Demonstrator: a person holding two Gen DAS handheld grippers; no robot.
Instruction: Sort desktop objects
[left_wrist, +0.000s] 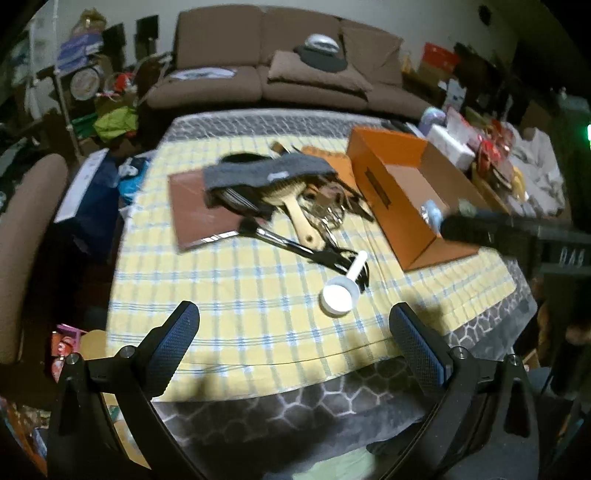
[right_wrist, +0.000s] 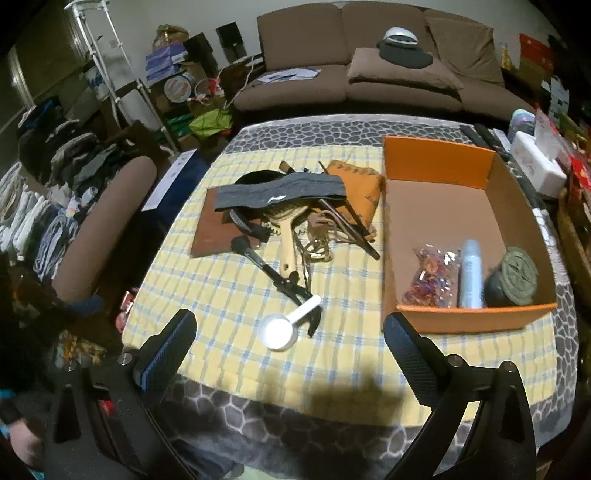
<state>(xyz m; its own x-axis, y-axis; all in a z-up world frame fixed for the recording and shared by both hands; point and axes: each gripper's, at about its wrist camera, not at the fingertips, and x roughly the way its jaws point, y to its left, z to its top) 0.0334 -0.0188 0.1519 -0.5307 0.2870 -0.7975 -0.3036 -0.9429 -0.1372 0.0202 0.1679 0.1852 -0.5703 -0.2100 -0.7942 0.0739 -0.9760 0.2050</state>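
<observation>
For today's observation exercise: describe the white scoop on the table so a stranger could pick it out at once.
Start at the open orange box on the yellow checked cloth, then look left to the pile of brushes and cords. The white scoop lies at the pile's near end, its handle resting on black tongs. It is the only white, round-bowled item there.

Brown sofa (right_wrist: 369, 74) behind table (right_wrist: 332, 125)
</observation>
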